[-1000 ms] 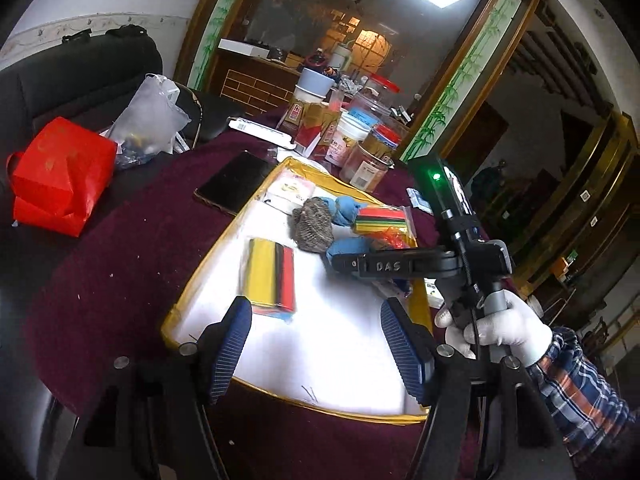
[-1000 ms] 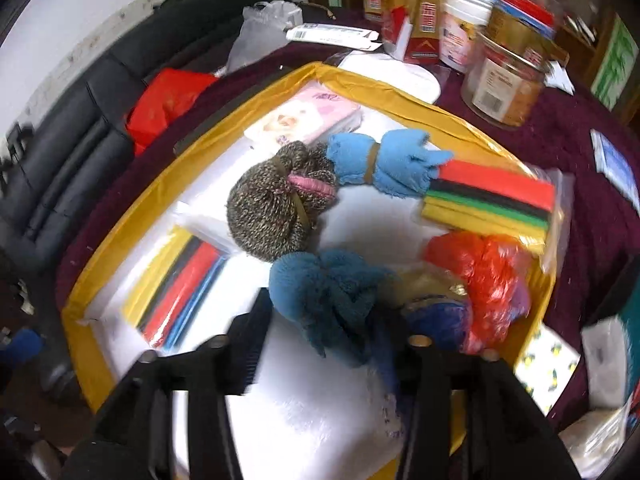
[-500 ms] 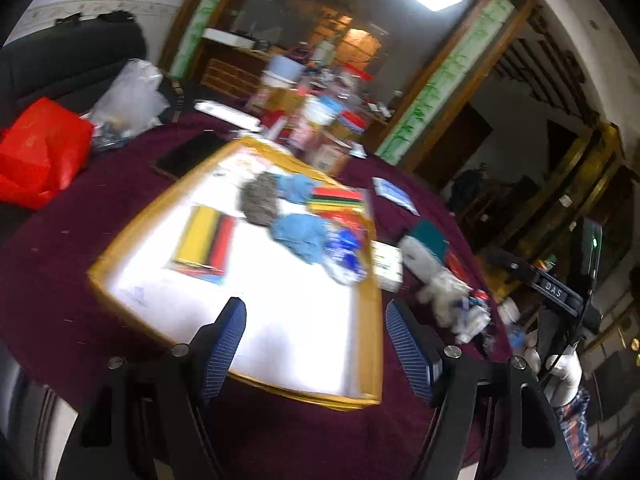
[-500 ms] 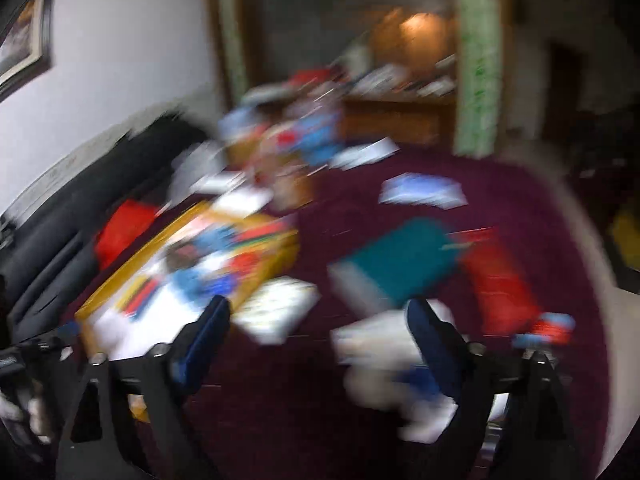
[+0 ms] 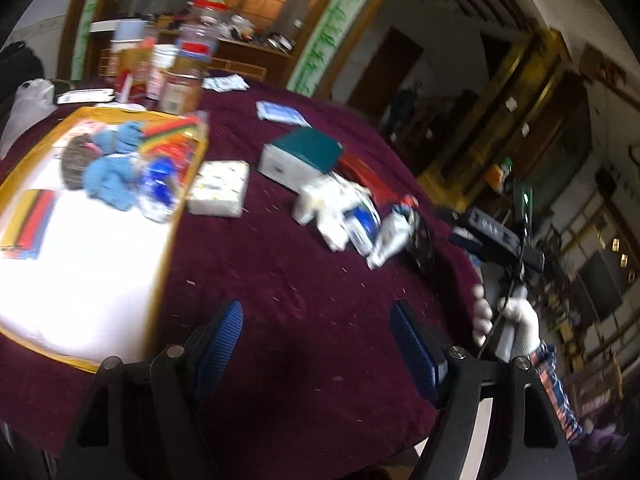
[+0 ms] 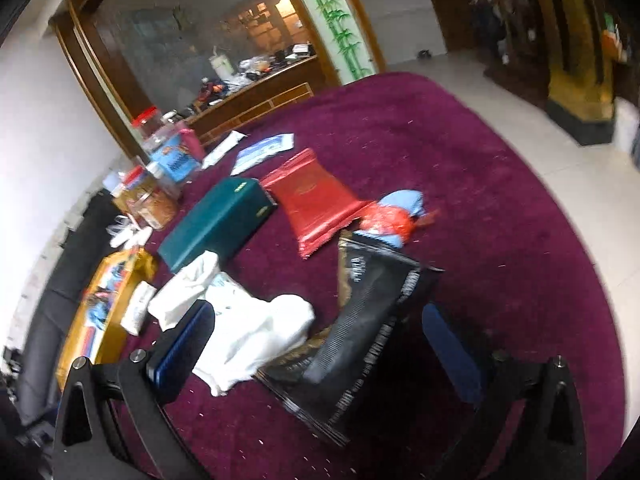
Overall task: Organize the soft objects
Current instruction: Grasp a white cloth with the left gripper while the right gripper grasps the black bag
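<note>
A gold-rimmed tray at the left holds a grey knit ball, blue cloths and coloured cloth stacks. My left gripper hangs over bare maroon tablecloth right of the tray, jaws opening, nothing between them. My right gripper, held by a white-gloved hand, hovers over a white cloth and a black bag. Its jaws are opening wide; both things lie below them, untouched by the pads. A red-and-blue soft bundle lies just beyond the bag.
On the round maroon table lie a green box, a red packet, a tissue pack and blue packets. Jars stand at the far left edge. Tiled floor lies beyond the table's right edge.
Both grippers swept right, away from the tray. The right one left the blue knit bundle on the tray, opened wide and now hangs over the white cloth and black bag.
</note>
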The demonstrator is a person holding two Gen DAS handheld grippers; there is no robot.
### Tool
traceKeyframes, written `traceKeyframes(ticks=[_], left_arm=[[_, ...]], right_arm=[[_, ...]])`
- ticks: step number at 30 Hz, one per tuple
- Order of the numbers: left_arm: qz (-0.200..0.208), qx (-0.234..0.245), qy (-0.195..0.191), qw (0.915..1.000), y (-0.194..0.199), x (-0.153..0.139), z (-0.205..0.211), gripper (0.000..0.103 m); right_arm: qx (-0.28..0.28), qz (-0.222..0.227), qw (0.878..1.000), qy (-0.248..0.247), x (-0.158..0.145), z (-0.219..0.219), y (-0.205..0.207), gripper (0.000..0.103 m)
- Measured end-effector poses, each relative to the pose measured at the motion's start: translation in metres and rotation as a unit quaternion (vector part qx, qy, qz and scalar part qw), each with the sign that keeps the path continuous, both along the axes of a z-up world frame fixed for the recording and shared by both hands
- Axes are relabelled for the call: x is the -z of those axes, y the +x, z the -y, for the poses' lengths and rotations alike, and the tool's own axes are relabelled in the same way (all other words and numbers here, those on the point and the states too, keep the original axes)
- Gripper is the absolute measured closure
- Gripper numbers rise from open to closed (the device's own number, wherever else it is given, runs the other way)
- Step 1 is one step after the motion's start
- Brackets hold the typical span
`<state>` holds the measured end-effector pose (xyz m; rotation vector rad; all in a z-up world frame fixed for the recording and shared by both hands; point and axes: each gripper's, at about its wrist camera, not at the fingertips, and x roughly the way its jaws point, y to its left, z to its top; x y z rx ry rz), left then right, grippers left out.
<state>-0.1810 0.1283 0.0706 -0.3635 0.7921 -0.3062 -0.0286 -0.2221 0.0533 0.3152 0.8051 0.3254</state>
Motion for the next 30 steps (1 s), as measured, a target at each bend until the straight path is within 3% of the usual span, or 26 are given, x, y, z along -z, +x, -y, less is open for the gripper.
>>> traceKeyframes(ticks=[7, 12, 16, 21, 28, 29, 30], left_arm=[[-0.013, 0.036, 0.037, 0.9986, 0.011, -0.001, 0.048, 0.024], [0.016, 0.087, 0.097, 0.9913, 0.037, -0.014, 0.092, 0.024], [0.040, 0.128, 0.160, 0.9779, 0.073, -0.012, 0.139, 0.024], [0.043, 0.179, 0.236, 0.9540, 0.119, 0.009, 0.191, 0.024], [0.043, 0.208, 0.304, 0.9288, 0.152, 0.033, 0.220, 0.025], [0.041, 0.214, 0.310, 0.9254, 0.154, 0.037, 0.224, 0.037], [0.039, 0.221, 0.312, 0.9233, 0.156, 0.040, 0.229, 0.072]], right_arm=[[-0.012, 0.002, 0.997, 0.071, 0.009, 0.018, 0.006, 0.000], [0.013, 0.004, 0.993, 0.118, 0.010, 0.043, 0.001, 0.000], [0.029, -0.011, 0.988, 0.150, 0.017, 0.056, 0.006, 0.000], [0.038, -0.036, 0.984, 0.169, 0.027, 0.064, 0.012, 0.000], [0.034, -0.045, 0.984, 0.168, 0.030, 0.061, 0.015, 0.000], [0.034, -0.047, 0.984, 0.167, 0.031, 0.061, 0.015, 0.000], [0.034, -0.049, 0.984, 0.165, 0.032, 0.061, 0.015, 0.000]])
